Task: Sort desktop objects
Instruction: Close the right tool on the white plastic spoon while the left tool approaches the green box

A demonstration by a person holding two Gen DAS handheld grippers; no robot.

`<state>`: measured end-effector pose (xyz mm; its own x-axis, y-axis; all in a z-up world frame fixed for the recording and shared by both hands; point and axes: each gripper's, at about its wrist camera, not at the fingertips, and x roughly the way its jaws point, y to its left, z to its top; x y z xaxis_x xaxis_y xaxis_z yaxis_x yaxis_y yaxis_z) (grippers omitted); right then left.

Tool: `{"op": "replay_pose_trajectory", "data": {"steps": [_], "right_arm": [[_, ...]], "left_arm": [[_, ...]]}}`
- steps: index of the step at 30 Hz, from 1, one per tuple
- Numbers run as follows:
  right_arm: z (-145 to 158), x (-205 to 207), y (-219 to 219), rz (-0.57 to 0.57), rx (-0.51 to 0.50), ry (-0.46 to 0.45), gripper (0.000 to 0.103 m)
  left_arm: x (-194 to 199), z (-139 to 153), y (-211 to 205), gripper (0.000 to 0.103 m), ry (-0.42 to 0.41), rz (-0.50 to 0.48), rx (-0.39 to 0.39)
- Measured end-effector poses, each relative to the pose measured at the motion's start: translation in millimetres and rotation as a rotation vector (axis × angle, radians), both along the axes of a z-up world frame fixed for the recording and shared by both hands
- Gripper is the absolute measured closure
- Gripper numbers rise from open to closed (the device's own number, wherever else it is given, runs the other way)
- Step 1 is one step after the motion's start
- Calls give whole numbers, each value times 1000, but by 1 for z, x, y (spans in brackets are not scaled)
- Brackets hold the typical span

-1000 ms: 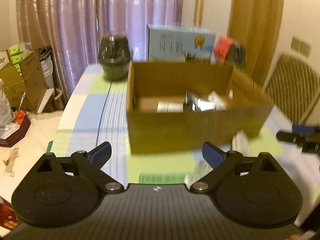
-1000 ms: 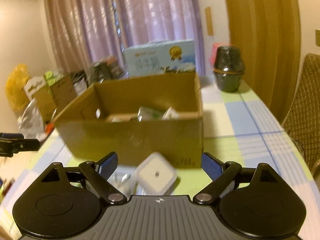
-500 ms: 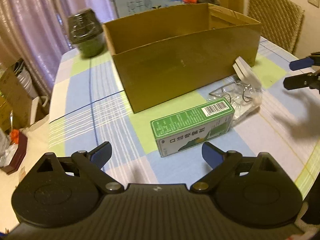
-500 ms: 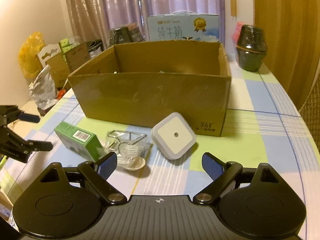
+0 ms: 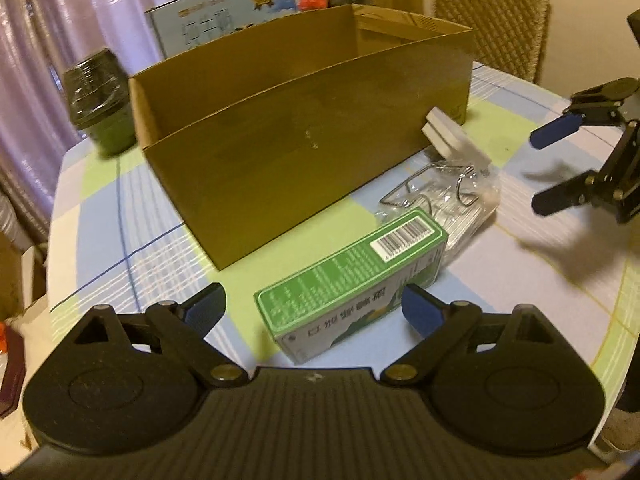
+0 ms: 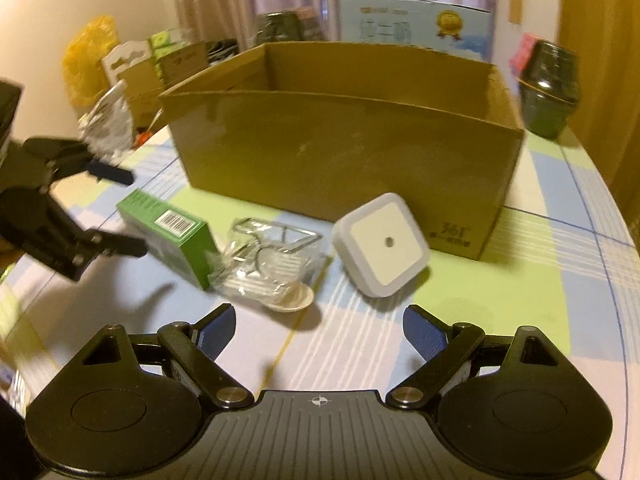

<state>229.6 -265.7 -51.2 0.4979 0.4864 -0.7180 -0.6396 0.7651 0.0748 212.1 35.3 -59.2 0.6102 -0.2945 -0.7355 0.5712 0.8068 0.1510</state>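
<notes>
Green carton lies between our left tongs' spread fingers, near the desk's front edge, before the cardboard box. Right view: our right tongs gape empty; white nightlight leans against the box, wrapped wire rack beside it.

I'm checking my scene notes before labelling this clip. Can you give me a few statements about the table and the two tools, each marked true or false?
1. The green box lies on the table in front of the cardboard box. True.
2. The left tool is shut on the green box. False: it is open, nothing gripped.
3. The white square night light is inside the cardboard box. False: it sits outside, on the table.
4. The right tool is open and holds nothing. True.
</notes>
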Motion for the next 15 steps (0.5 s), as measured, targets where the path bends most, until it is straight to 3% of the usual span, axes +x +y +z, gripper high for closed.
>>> {"op": "replay_pose_trajectory", "data": {"steps": [7,15], "right_arm": [[-7,-2,15,101,-42,-27,17],[-17,5,24,202,-82,-23,30]], "left_arm": [[9,-9,-5,26,38,-58,5],[-8,-1,2,49,63,-9,-5]]}}
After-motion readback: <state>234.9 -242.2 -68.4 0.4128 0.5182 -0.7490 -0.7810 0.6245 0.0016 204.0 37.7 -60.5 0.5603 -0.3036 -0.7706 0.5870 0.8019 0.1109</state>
